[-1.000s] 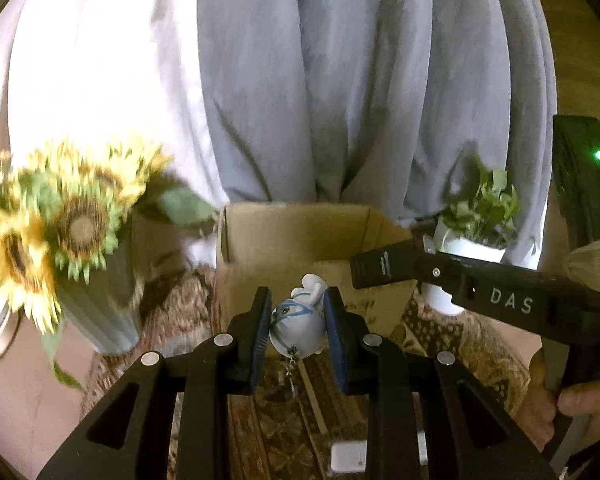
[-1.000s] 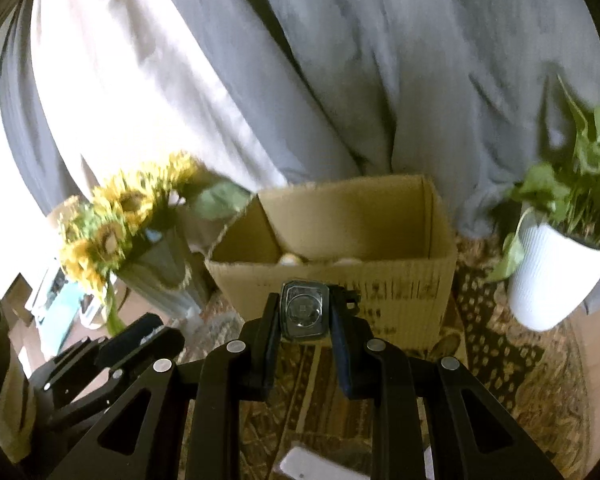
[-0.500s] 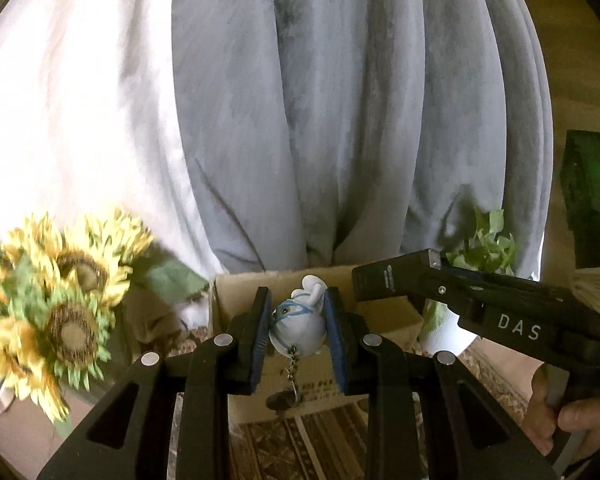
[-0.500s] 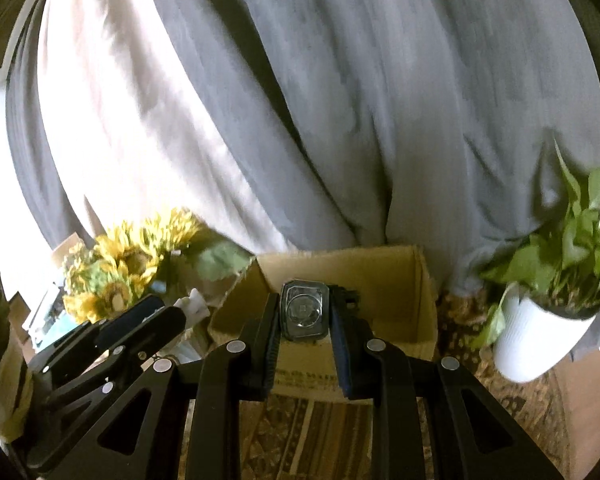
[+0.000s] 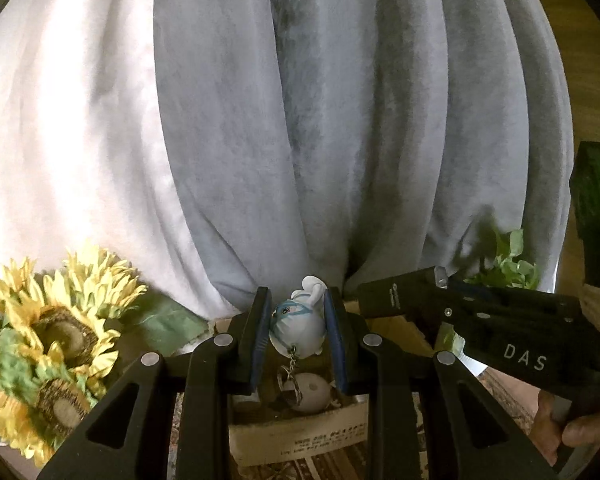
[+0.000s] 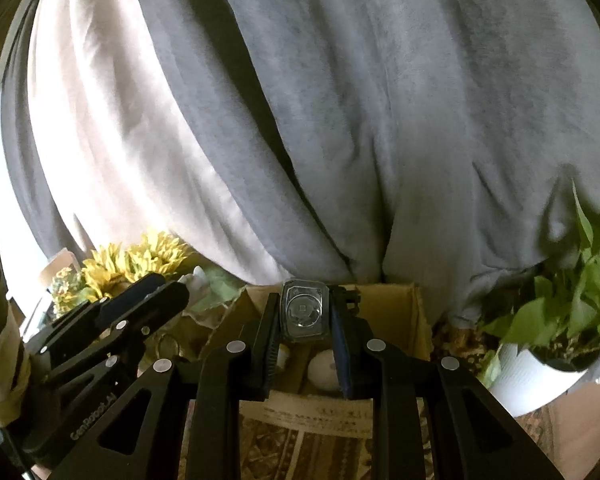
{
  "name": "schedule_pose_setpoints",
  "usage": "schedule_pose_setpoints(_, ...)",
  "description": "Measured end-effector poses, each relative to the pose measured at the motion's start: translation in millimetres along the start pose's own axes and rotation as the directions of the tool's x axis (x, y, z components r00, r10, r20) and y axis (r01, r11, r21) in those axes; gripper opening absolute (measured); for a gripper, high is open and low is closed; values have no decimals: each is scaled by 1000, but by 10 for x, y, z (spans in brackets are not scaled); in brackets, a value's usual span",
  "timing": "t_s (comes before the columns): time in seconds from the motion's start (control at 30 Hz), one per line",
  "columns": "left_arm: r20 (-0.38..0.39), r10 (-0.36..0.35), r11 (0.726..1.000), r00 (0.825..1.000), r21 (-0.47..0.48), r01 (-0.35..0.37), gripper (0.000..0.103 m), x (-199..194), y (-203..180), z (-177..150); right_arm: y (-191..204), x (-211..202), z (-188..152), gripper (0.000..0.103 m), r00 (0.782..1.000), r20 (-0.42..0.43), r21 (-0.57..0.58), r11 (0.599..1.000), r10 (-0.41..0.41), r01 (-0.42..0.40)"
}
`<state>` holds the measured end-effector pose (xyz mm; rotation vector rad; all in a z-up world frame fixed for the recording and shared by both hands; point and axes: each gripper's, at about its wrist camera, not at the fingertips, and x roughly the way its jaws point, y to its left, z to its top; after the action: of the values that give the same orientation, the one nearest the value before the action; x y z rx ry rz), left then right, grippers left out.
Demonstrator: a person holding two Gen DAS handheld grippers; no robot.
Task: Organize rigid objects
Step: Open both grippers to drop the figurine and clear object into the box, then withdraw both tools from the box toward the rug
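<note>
My left gripper (image 5: 297, 322) is shut on a white rabbit keychain figure (image 5: 298, 330), its chain and ring hanging down above the open cardboard box (image 5: 300, 436). My right gripper (image 6: 305, 314) is shut on a small square watch body (image 6: 304, 314), held above the same box (image 6: 396, 320). A pale egg-shaped object (image 5: 314, 392) lies inside the box, also seen in the right wrist view (image 6: 324, 370). The right gripper body shows at the right of the left wrist view (image 5: 480, 320); the left gripper body shows at the left of the right wrist view (image 6: 112, 328).
Sunflowers in a vase (image 5: 48, 344) stand left of the box. A white potted plant (image 6: 548, 344) stands to its right. Grey curtains (image 5: 340, 120) hang close behind. A patterned rug (image 6: 312, 452) lies under the box.
Both grippers have risen and moved forward over the box with their objects still held. The box now sits lower in both views and its inside shows.
</note>
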<state>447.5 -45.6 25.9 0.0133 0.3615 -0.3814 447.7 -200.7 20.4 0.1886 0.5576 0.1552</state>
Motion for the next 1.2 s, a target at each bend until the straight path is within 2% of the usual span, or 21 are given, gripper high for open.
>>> schedule_pose_setpoints(0.23, -59, 16, 1000, 998, 12, -16, 27, 330, 41, 16, -72, 227, 70, 25, 999, -43, 4, 1000, -13, 13)
schedule_pose_setpoints(0.5, -154, 17, 1000, 988, 5, -17, 27, 693, 93, -61, -169, 516, -13, 25, 993, -117, 12, 999, -33, 34)
schedule_pose_setpoints(0.93, -322, 26, 999, 946, -9, -31, 27, 1068, 190, -332, -353, 955, -245, 25, 967, -250, 41, 998, -43, 55)
schedule_pose_setpoints(0.97, -331, 24, 999, 943, -15, -31, 28, 1085, 201, -343, -361, 981, -263, 25, 965, -259, 42, 998, -43, 55)
schedule_pose_setpoints(1.07, -348, 28, 999, 937, -30, -41, 45, 1103, 227, -368, -372, 1045, -302, 26, 956, -291, 45, 998, -39, 54)
schedule_pose_setpoints(1.1, -346, 31, 998, 938, -33, -45, 46, 1100, 231, -366, -380, 1071, -308, 27, 953, -301, 50, 997, -34, 52)
schedule_pose_setpoints(1.2, -337, 53, 997, 940, -26, -66, 49, 1036, 233, -359, -396, 1087, -316, 39, 949, -312, 58, 996, -42, 63)
